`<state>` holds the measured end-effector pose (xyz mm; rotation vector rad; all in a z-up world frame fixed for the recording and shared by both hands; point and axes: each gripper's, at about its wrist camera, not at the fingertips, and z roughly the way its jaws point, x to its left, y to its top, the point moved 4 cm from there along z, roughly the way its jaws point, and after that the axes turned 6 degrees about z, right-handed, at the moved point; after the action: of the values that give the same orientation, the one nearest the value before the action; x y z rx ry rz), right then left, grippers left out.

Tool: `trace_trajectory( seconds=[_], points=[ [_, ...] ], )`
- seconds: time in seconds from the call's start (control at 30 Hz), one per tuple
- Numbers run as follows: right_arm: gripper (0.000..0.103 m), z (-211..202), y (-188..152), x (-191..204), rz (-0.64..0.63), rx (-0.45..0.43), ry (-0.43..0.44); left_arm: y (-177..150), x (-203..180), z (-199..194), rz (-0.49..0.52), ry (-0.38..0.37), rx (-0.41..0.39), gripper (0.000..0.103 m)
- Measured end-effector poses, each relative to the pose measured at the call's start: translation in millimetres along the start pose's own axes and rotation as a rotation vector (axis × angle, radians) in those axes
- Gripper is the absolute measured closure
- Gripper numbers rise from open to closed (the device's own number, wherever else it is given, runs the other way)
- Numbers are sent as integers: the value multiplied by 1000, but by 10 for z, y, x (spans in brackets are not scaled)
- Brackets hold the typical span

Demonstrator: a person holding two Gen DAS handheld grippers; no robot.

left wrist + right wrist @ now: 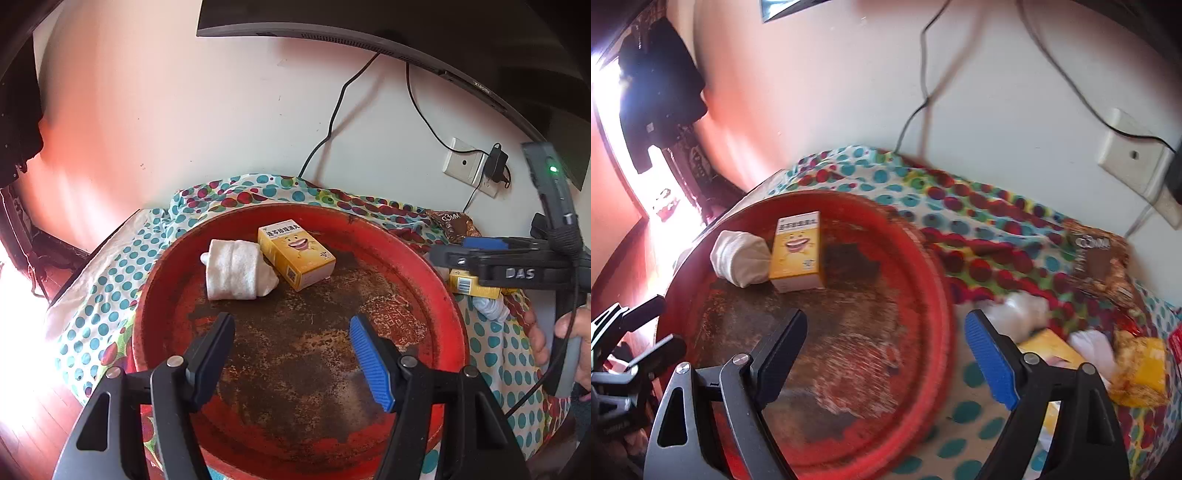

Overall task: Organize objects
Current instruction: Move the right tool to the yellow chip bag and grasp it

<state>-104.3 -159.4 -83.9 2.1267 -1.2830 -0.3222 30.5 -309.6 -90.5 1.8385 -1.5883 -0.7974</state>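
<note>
A yellow box and a rolled white cloth lie touching near the far rim of a worn red tray, its near floor bare. The left gripper hangs over it, jaws apart and empty. The right gripper, jaws spread and empty, straddles the tray's right edge above the dotted cloth.

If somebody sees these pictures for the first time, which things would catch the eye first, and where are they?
First the big red tray, its worn, rusty floor filling the middle of the table. At its far side a yellow box with a smiling face lies touching a rolled white sock. Around the tray spreads the dotted tablecloth, with more small items piled to the tray's right.
</note>
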Motion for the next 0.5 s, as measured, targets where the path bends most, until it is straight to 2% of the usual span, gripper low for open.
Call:
trace_trajectory(
  seconds=[0.07, 0.13, 0.3, 0.4, 0.5],
  points=[
    [17, -200, -31, -289, 38, -35, -44, 0, -53, 12, 15, 2, 0, 36],
    [12, -387, -61, -673, 99, -64, -95, 5, -112, 18, 29, -3, 2, 36],
    [7, -649, -191, -1771, 319, -116, -220, 8, -284, 31, 59, -23, -1, 36],
    [7, -660, -394, -2326, 459, -91, -238, -4, -387, 69, 83, -30, 9, 36],
    [7, -551, -585, -2628, 551, -52, -206, -35, -497, 110, 123, -21, 24, 36]
  ],
)
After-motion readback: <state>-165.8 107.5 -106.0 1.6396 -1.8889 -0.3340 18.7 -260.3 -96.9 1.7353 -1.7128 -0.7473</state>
